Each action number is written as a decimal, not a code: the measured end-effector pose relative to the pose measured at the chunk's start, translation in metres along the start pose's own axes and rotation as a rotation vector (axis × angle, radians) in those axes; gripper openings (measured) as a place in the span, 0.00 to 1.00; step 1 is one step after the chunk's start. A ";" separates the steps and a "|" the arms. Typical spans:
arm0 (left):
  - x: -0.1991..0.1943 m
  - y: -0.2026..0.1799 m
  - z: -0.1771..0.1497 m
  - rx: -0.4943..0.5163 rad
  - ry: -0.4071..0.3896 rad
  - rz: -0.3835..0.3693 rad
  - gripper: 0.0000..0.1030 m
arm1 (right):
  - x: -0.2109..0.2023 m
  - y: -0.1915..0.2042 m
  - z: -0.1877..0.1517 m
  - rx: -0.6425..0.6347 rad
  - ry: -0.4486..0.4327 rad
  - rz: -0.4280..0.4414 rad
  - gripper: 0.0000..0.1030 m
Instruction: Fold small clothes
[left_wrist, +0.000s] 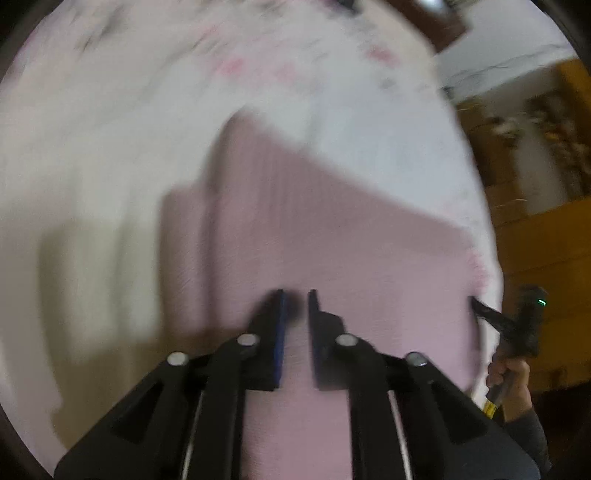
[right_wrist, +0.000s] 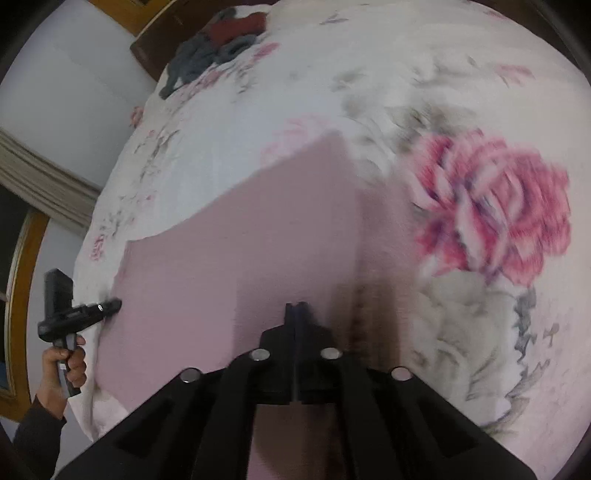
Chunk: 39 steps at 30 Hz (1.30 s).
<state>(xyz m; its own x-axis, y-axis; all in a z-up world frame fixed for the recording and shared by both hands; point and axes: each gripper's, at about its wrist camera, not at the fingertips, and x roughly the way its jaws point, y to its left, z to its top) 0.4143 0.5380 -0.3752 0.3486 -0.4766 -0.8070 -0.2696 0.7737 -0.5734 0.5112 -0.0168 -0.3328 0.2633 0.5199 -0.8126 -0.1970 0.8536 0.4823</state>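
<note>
Home bedroom: bed w/ floral sheet (right_wrist: 461, 122), wood headboard (right_wrist: 147, 44).

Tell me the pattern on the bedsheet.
White bedsheet with pink roses and grey leaves; clearest in the right wrist view.

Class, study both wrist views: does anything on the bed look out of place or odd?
Yes: a crumpled heap of grey and dark red clothes lies unfolded at the far edge of the floral bedsheet, apart from the flat pink garment.

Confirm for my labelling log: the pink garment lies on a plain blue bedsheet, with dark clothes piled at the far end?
Not quite: the bedsheet is white with pink flowers, not plain blue, as the right wrist view shows. The rest holds.
</note>
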 end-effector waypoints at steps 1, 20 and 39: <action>-0.010 -0.001 -0.002 -0.009 -0.024 -0.006 0.02 | -0.007 -0.002 0.000 0.017 -0.017 -0.014 0.00; -0.020 -0.040 -0.141 0.198 0.033 -0.110 0.13 | -0.022 0.061 -0.118 -0.143 0.115 0.110 0.15; -0.097 0.062 -0.061 -0.086 0.027 -0.118 0.70 | -0.088 0.106 -0.147 -0.396 -0.044 -0.196 0.57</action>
<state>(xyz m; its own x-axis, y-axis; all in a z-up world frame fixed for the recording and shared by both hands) 0.3092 0.6069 -0.3408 0.3581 -0.5743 -0.7362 -0.3045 0.6735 -0.6736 0.3286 0.0235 -0.2581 0.3696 0.3578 -0.8575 -0.4837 0.8621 0.1512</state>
